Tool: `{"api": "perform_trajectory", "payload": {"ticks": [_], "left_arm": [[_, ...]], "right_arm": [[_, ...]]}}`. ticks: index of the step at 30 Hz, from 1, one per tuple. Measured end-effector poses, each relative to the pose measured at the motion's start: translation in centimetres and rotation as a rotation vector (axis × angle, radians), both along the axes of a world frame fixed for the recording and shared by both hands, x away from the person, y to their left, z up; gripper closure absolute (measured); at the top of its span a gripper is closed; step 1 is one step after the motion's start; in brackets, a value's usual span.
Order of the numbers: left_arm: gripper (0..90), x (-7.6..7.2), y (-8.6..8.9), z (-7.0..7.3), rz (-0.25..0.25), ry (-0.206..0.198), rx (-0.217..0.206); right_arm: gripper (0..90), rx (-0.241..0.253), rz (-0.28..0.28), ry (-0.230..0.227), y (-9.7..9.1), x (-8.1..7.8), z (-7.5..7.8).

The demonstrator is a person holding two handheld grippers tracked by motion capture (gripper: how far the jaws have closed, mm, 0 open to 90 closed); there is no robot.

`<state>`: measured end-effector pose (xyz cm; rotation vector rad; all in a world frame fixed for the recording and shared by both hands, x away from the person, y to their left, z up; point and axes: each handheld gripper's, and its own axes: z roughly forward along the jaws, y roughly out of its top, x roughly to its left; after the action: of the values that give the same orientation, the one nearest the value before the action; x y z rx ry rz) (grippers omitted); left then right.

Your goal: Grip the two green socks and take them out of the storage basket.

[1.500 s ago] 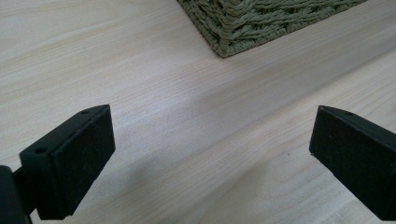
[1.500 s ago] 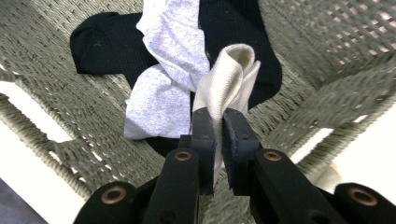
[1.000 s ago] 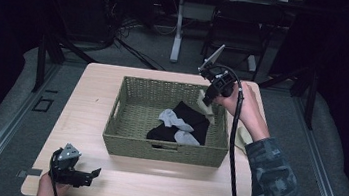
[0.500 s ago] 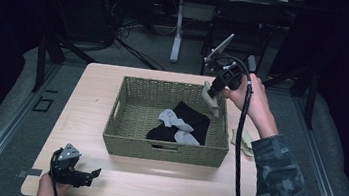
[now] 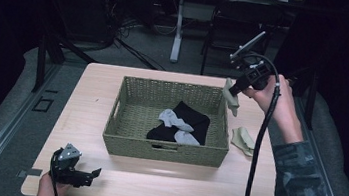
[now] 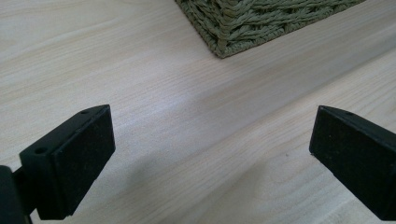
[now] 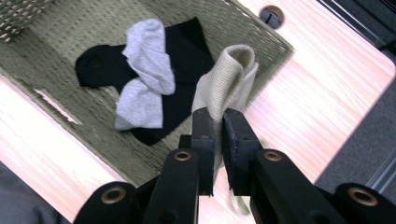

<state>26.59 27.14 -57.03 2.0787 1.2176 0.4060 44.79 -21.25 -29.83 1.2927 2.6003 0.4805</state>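
My right gripper [image 5: 234, 89] is shut on a beige sock [image 5: 231, 98] and holds it in the air beside the right rim of a green woven basket [image 5: 124, 122]. In the right gripper view the beige sock [image 7: 226, 84] hangs pinched between the two black jaws [image 7: 218, 140], above the basket's edge. Inside the basket lie a black sock [image 5: 194, 120] and a grey sock [image 5: 175, 119]. A second beige sock [image 5: 244, 139] lies on the table to the right of the basket. My left gripper [image 5: 95, 175] rests open near the table's front left corner, nothing between its jaws.
The light wooden table [image 5: 92, 98] carries the basket at its middle. The basket's corner [image 6: 233, 28] shows ahead of the left gripper. A cable [image 5: 259, 149] trails from the right gripper down past the sleeve. Table legs and cables stand on the floor beyond.
The right gripper has risen and moved right and farther back with the beige sock, from over the basket's right rim to beside it. The left gripper has stayed put.
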Motion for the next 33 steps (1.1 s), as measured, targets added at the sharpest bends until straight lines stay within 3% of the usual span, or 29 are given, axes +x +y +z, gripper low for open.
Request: {"api": "perform_trajectory", "payload": {"ticks": [8, 15, 21, 28, 29, 32, 33], "left_arm": [[0.1, 0.0, 0.0, 0.0, -0.001, 0.000, -0.004], [0.1, 0.0, 0.1, 0.0, -0.002, 0.000, -0.001], [0.1, 0.0, 0.1, 0.0, -0.001, 0.001, -0.001], [0.1, 0.0, 0.1, 0.0, -0.002, 0.002, 0.001], [0.1, 0.0, 0.0, 0.0, -0.002, 0.002, 0.002], [0.1, 0.0, 0.0, 0.0, -0.002, 0.002, 0.002], [0.1, 0.0, 0.1, 0.0, -0.001, 0.002, 0.002]], "right_arm": [[84.0, 0.020, -0.069, -0.004, -3.9, -0.3, -0.1], [84.0, 0.031, -0.123, 0.019, -6.5, -0.4, -1.8], [84.0, 0.031, -0.161, 0.057, -8.0, -0.1, -4.5], [84.0, 0.059, -0.184, 0.127, -9.6, 0.5, -9.0], [84.0, 0.073, -0.194, 0.139, -9.9, 0.6, -10.2], [84.0, 0.088, -0.205, 0.147, -10.0, 0.7, -11.4], [84.0, 0.089, -0.198, 0.172, -10.1, 0.9, -12.3]]}}
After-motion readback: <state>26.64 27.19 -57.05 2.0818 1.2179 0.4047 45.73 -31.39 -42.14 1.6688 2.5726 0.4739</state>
